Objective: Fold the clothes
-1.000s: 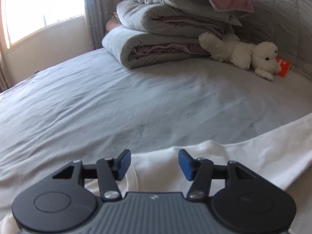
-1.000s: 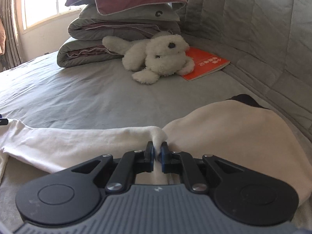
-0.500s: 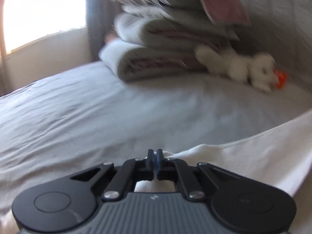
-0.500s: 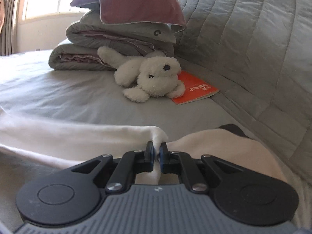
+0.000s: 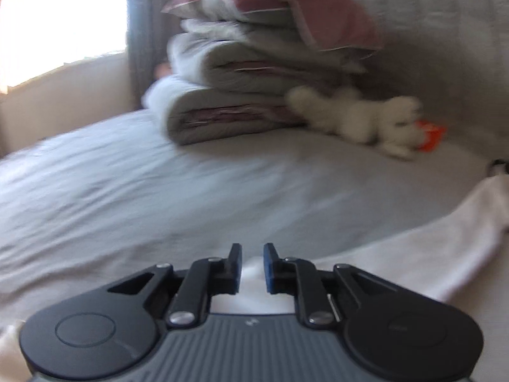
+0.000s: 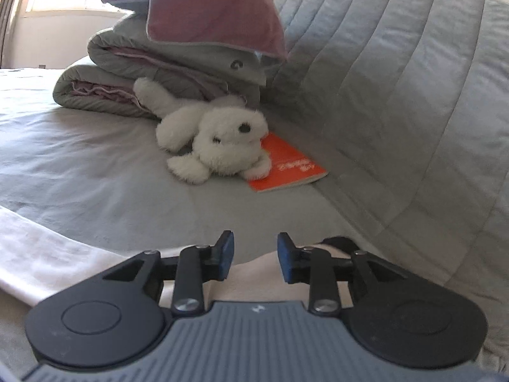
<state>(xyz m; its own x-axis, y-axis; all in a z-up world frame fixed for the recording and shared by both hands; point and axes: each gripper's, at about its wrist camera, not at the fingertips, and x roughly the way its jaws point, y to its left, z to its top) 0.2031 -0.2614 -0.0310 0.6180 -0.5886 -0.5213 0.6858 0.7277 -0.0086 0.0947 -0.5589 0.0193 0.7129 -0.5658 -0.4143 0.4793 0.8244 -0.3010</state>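
Note:
A white garment [image 5: 413, 264] lies spread on the grey bed sheet [image 5: 159, 191]. In the left wrist view it runs from under my left gripper [image 5: 251, 264] off to the right. The left jaws are opening: a small hump of the white cloth sits in the narrow gap, and the blue pads do not press on it. In the right wrist view the garment's long white part [image 6: 47, 254] lies at the left and its cream body [image 6: 261, 273] under my right gripper [image 6: 254, 254]. The right jaws are opening too, with nothing pinched between them. A dark patch [image 6: 337, 242] shows at the garment's far edge.
Folded grey quilts [image 6: 165, 79] with a maroon pillow [image 6: 216, 19] on top stand at the bed's far side. A white plush dog [image 6: 219, 140] lies on an orange booklet [image 6: 286, 172]. A quilted grey headboard [image 6: 397, 95] rises at the right. A bright window [image 5: 63, 25] is at the far left.
The left gripper shut on the garment's edge, then parted a little. The right gripper let go of the fold it was pinching. Both views swung, bringing the quilt stack nearer.

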